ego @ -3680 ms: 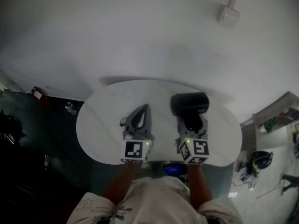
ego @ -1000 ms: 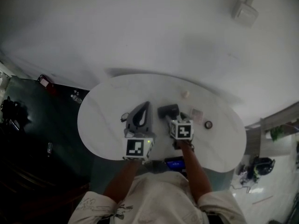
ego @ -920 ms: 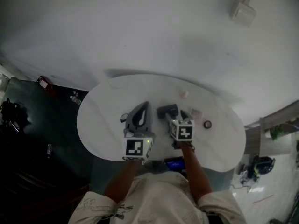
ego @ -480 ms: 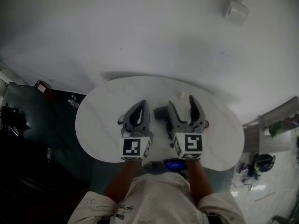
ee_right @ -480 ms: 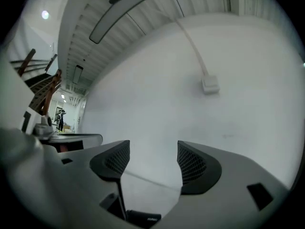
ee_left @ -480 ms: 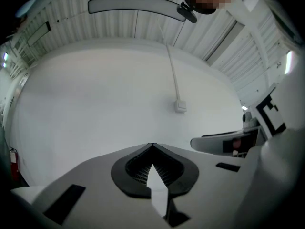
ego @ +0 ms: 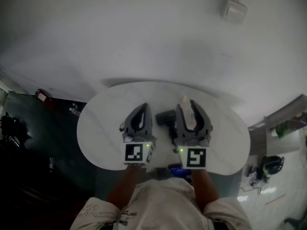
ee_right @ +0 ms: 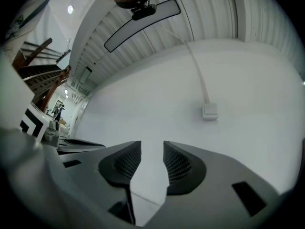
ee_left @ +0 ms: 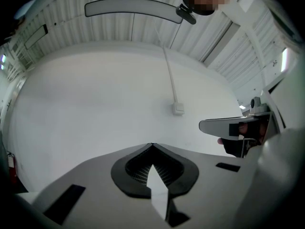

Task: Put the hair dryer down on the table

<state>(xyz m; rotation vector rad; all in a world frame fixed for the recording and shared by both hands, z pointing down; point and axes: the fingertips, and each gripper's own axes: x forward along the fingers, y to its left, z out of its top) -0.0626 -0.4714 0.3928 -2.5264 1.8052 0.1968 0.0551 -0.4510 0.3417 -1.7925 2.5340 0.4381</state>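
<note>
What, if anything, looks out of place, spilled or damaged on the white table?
Nothing stands out. The hair dryer lies near the middle of the white table, and nothing around it looks spilled or broken.

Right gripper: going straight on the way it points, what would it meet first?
Probably nothing but the white wall, though how far off is unclear. The right gripper points about level above the table; its jaws have just been closing, empty. The hair dryer lies lower, out of line.
</note>
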